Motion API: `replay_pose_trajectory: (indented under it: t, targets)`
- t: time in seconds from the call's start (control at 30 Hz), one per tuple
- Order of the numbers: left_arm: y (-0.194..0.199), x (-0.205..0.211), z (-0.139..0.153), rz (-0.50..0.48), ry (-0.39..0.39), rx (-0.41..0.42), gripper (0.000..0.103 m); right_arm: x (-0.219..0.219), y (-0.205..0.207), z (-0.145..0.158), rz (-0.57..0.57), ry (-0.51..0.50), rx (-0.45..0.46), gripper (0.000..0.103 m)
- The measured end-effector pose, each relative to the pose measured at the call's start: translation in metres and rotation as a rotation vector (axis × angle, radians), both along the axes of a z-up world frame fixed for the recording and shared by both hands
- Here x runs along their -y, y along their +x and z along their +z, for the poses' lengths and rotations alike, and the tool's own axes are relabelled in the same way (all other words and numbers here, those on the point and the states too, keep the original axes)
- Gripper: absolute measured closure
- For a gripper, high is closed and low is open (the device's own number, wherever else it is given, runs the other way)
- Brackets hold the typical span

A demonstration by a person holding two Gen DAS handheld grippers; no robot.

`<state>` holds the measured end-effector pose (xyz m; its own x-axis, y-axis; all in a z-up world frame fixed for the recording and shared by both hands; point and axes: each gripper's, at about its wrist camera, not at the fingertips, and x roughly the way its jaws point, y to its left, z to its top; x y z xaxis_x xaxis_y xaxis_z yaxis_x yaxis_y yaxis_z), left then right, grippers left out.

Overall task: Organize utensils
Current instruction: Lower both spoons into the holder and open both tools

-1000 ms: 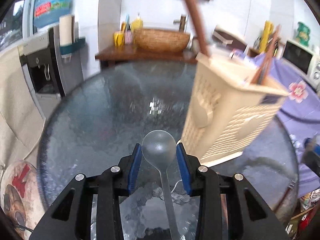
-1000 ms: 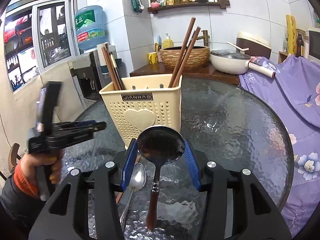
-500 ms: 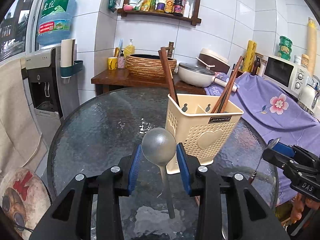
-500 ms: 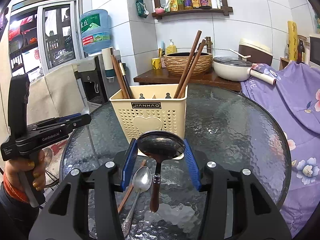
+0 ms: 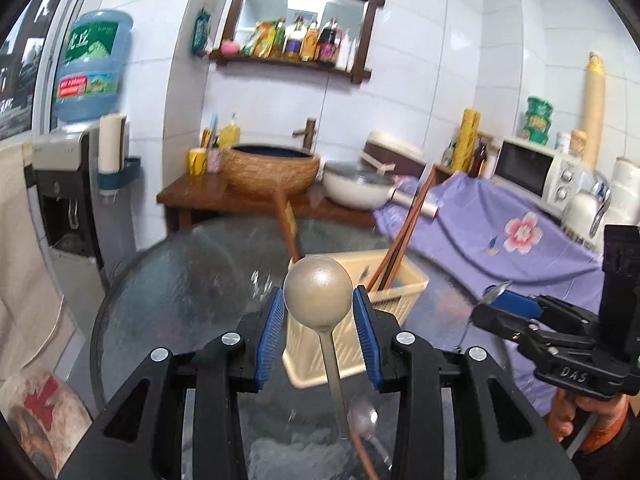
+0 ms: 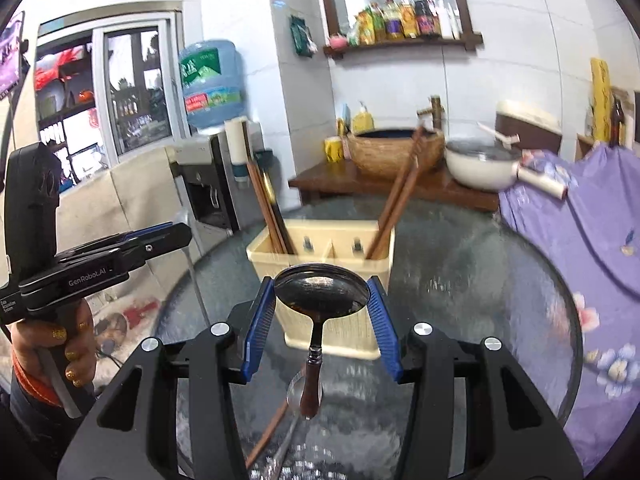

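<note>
My left gripper [image 5: 318, 309] is shut on the bowl of a steel spoon [image 5: 318, 294], whose handle hangs down. Behind it stands the cream utensil basket [image 5: 400, 284], holding brown chopsticks [image 5: 402, 236]. In the right wrist view my right gripper [image 6: 321, 294] is shut on the bowl of a dark ladle [image 6: 320, 286], its wooden handle hanging down in front of the basket [image 6: 320, 248]. Both utensils hang above the round glass table [image 6: 480, 280]. On the glass below lie another spoon [image 5: 362, 420] and a loose chopstick [image 6: 268, 428]. Each gripper also shows at the edge of the other's view.
Behind the table stand a wooden counter with a woven basin [image 5: 272, 172] and a white pan [image 5: 356, 190]. A water dispenser [image 6: 208, 196] is to the left and a purple cloth [image 5: 500, 232] with a microwave [image 5: 536, 170] to the right. A person's hand [image 6: 68, 344] grips the left tool.
Both grippers have risen with their utensils still held. The left one has swung round to face the basket, which now sits lower in both views with its open top showing.
</note>
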<state>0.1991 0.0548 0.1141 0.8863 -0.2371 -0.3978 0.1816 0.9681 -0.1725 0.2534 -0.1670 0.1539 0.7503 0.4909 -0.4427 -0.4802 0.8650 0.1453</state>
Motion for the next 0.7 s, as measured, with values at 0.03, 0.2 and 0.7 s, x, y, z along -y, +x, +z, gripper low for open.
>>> replay_pose_trajectory:
  t: [0.03, 0.2, 0.7]
  targets:
    - [0.001, 0.001, 0.007, -0.003, -0.002, 0.015, 0.068, -0.001, 0.002, 0.009, 0.004, 0.003, 0.017, 0.056]
    - [0.014, 0.015, 0.061, 0.005, 0.022, 0.150, 0.068, -0.008, 0.017, 0.062, 0.010, 0.018, 0.117, 0.056]
    - [0.094, 0.035, 0.014, 0.123, 0.090, 0.086, 0.068, -0.030, 0.090, 0.043, -0.120, -0.039, 0.157, 0.056]
